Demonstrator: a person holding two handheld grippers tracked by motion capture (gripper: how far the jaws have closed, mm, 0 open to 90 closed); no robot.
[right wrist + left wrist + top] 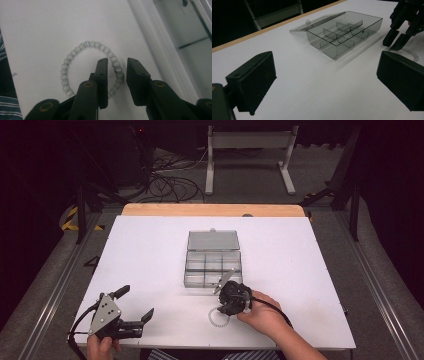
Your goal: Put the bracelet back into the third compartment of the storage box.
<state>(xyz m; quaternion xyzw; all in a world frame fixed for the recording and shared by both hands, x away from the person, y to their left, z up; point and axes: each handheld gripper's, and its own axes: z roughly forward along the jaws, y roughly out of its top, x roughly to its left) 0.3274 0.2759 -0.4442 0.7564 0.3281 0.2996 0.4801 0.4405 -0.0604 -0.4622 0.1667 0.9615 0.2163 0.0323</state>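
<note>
White table (150,250), bead bracelet (75,53) partly hidden between right gripper (117,66)'s near-pinching, unpressed jaws; left gripper (137,302) spread.

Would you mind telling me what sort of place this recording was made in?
Probably a lab or studio set up for recording, not a home. A white table stands on a grey floor among dark surroundings, loose cables lie behind it, and a metal stand sits at the back.

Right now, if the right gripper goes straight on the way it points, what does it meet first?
Probably the bead bracelet: the right gripper points down at it, with one side of the ring between its jaws.
</note>
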